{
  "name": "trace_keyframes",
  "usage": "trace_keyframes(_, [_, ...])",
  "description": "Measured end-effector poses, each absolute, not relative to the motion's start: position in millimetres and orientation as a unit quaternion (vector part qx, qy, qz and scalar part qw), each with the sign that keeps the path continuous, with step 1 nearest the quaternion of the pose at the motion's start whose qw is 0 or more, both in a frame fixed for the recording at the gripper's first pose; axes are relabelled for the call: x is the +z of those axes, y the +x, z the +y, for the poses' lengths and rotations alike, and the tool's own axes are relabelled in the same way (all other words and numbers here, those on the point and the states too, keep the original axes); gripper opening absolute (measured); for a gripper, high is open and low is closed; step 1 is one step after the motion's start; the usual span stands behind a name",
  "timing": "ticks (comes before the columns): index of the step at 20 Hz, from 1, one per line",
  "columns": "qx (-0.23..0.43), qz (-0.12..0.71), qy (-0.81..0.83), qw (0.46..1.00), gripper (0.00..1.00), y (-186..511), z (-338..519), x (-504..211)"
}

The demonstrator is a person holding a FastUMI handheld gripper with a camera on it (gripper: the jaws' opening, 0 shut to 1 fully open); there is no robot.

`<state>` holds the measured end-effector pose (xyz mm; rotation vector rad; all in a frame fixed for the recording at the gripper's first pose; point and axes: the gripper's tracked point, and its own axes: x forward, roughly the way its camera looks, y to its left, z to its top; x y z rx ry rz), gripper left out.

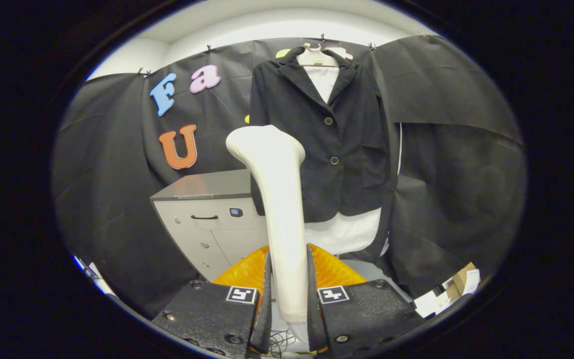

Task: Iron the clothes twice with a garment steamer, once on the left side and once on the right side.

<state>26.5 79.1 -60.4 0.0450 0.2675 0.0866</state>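
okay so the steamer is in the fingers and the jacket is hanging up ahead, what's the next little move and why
Probably carry the steamer forward toward one side of the jacket. Both fingers of the gripper already clamp its handle, but its head looks short of the fabric, which hangs beyond on a hanger.

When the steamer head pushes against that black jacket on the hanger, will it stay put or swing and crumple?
The black jacket hangs free from a hanger, so it will probably swing back. Its cloth looks soft and should give locally. The gripper is shut on the steamer, whose smooth handle might slip if pushed hard.
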Motion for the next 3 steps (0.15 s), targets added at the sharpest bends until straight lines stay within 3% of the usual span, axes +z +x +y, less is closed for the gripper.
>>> trace_keyframes(3, [0.041, 0.130, 0.023, 0.990, 0.31, 23.3, 77.7, -57.9])
